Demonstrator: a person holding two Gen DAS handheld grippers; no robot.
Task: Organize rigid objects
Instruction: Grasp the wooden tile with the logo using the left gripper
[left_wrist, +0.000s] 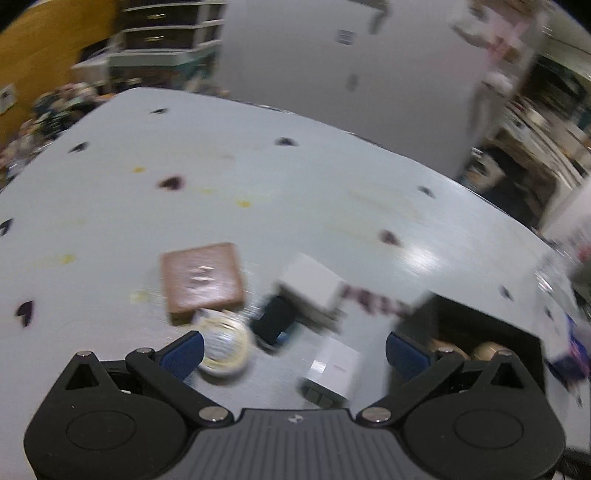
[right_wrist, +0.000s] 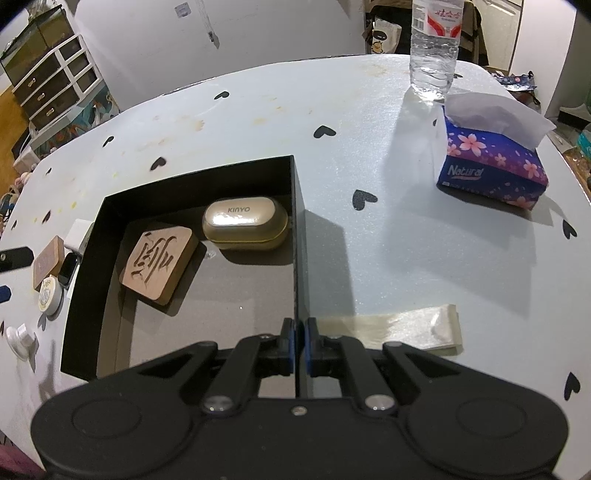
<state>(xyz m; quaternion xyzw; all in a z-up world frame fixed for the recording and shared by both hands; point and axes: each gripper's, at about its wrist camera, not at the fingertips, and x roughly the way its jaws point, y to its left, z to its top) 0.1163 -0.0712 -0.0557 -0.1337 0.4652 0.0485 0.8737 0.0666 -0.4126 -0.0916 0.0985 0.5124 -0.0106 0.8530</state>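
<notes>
A black box stands on the table and holds a carved wooden block and a gold KINYO case. My right gripper is shut on the box's right wall. My left gripper is open and empty above loose items left of the box: a brown wooden block, a round tin, a small black device and white boxes. The left wrist view is blurred. The box corner shows at its right.
A tissue pack and a water bottle stand at the far right of the heart-patterned table. A strip of tape lies beside the box. A white knob sits near the left edge.
</notes>
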